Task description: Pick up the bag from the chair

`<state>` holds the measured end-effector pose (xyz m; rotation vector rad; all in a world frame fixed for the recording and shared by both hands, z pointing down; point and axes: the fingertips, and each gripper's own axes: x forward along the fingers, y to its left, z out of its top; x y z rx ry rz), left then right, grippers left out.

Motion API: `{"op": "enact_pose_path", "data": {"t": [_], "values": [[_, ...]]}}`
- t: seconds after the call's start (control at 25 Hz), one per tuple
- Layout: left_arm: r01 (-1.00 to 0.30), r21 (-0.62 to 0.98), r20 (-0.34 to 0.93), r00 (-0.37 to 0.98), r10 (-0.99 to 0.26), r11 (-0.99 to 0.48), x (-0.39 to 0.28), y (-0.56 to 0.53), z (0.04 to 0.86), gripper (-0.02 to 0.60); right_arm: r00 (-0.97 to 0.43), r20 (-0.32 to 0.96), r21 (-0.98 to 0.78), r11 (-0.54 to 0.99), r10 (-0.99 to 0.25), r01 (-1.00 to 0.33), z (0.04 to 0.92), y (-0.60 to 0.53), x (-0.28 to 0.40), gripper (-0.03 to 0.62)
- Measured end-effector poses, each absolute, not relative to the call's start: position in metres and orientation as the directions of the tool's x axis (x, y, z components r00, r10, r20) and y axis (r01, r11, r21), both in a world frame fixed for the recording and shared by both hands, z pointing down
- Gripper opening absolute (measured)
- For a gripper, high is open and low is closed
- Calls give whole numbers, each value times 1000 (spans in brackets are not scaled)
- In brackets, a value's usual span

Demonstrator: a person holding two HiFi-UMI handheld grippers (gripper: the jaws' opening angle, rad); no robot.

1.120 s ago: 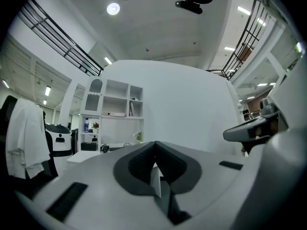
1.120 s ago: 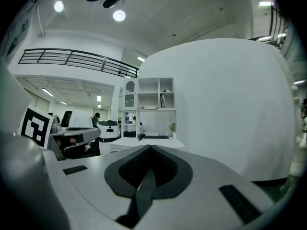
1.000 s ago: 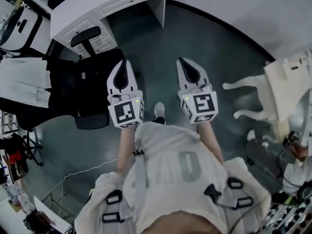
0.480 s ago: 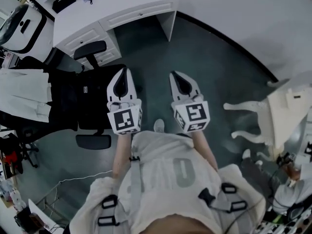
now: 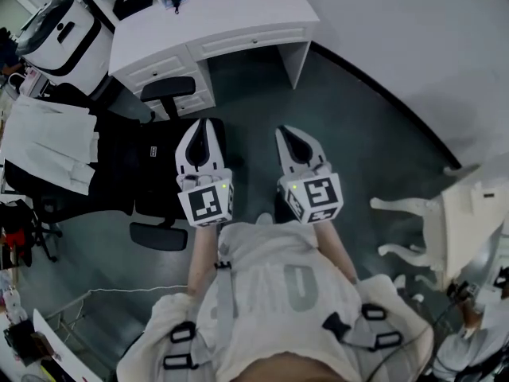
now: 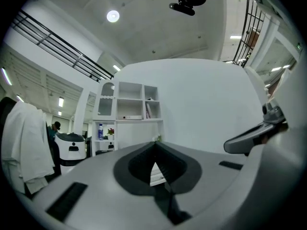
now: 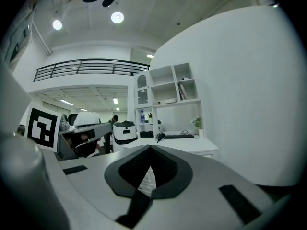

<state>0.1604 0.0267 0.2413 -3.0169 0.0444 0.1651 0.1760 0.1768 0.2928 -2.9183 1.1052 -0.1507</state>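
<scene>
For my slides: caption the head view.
Left tongs and right tongs, both shut and empty, near the chair holding a black bag.

Two tongs, left tongs [image 5: 203,122] and right tongs [image 5: 281,130], one desk [image 5: 223,14], one chair [image 5: 159,235], one bag [image 5: 137,172].

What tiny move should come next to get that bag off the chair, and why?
Probably open the left hand-held gripper and dip it leftward toward the black chair. It and the right hand-held gripper are both shut, empty and pointing level, while what looks like the dark bag lies lower, on the seat.
</scene>
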Motion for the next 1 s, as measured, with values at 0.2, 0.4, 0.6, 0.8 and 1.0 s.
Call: {"op": "enact_pose_path", "data": {"t": [0.2, 0.4, 0.6, 0.8, 1.0], "values": [[-205, -102, -92, 976, -196, -974, 145, -18, 246, 6, 589, 75, 0, -591, -804, -807, 288, 115, 184, 6], [-406, -93, -97, 912, -398, -909, 123, -73, 245, 6, 385, 60, 15, -384, -921, -923, 270, 38, 190, 6], [-590, -71, -83, 807, -584, -805, 106, -121, 243, 6, 200, 47, 36, -199, -979, -979, 258, -30, 204, 6], [-756, -58, -75, 655, -752, -652, 89, -153, 241, 6, 2, 35, 55, 0, -999, -998, 246, -82, 217, 6], [-878, -32, -45, 478, -877, -477, 80, -172, 245, 6, -187, 60, 36, 189, -981, -981, 242, -119, 222, 6]]}}
